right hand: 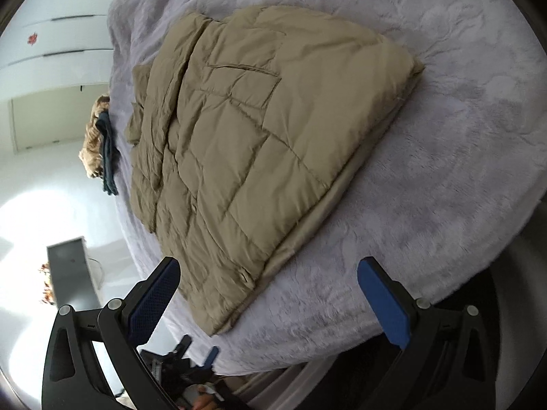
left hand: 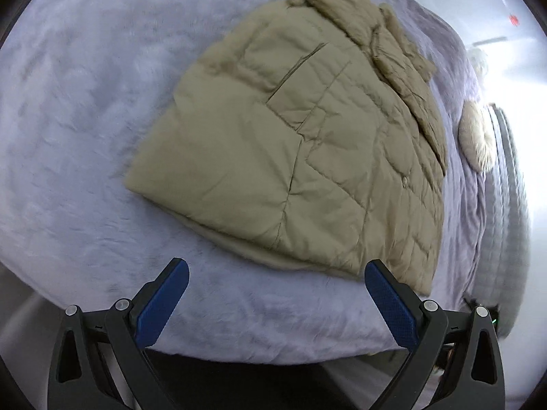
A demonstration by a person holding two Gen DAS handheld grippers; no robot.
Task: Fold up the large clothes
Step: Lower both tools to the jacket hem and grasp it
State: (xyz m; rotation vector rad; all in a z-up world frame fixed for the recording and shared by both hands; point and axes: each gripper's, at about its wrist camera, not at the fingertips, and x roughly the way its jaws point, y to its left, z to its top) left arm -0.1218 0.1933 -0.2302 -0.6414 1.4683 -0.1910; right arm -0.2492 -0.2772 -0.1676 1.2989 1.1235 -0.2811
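A tan quilted jacket [left hand: 307, 143] lies folded flat on a pale lavender fuzzy blanket [left hand: 85, 119]. It also shows in the right wrist view [right hand: 253, 143], with a chest pocket facing up. My left gripper [left hand: 275, 273] is open and empty, hovering above the blanket just short of the jacket's near edge. My right gripper [right hand: 268, 273] is open and empty, above the jacket's near corner. The other gripper shows dimly at the bottom of the right wrist view [right hand: 191, 358].
A fluffy cream cushion [left hand: 477, 140] lies past the jacket's right side. In the right wrist view a furry tan item [right hand: 92, 136] and a dark garment [right hand: 108, 157] lie at the bed's left edge. A grey cabinet [right hand: 70, 270] stands on the floor beyond.
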